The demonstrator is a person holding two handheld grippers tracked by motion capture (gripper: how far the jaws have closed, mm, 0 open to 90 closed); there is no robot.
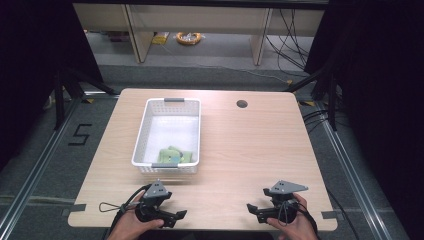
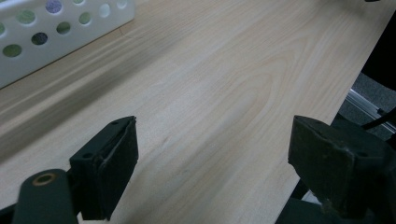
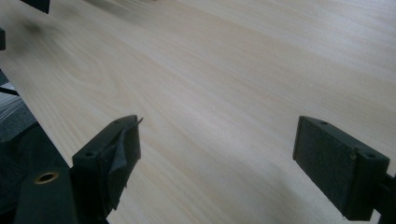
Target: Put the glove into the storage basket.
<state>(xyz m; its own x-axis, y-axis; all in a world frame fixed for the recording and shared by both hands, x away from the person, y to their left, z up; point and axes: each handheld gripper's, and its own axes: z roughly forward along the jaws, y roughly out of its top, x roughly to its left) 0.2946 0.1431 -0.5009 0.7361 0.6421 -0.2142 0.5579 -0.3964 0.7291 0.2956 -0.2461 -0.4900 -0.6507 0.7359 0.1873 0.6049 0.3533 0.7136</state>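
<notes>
A white perforated basket (image 1: 141,135) stands left of centre on the light wood table (image 1: 250,150), and a green soft item (image 1: 175,155) lies at its near end. My left gripper (image 1: 175,207) rests by the table's front edge just below the basket, held in a hand, jaws pointing right. In the left gripper view it (image 2: 212,135) is open over bare wood, with the basket's wall (image 2: 56,28) at the upper left. My right gripper (image 1: 256,200) sits at the front right, jaws pointing left. The right gripper view shows it (image 3: 219,130) open with nothing between the jaws.
A round cable hole (image 1: 242,104) lies near the table's far edge. Bare wood stretches between the two grippers and right of the basket. Beyond the table are desk legs, cables and a yellow coil (image 1: 188,37) on the floor.
</notes>
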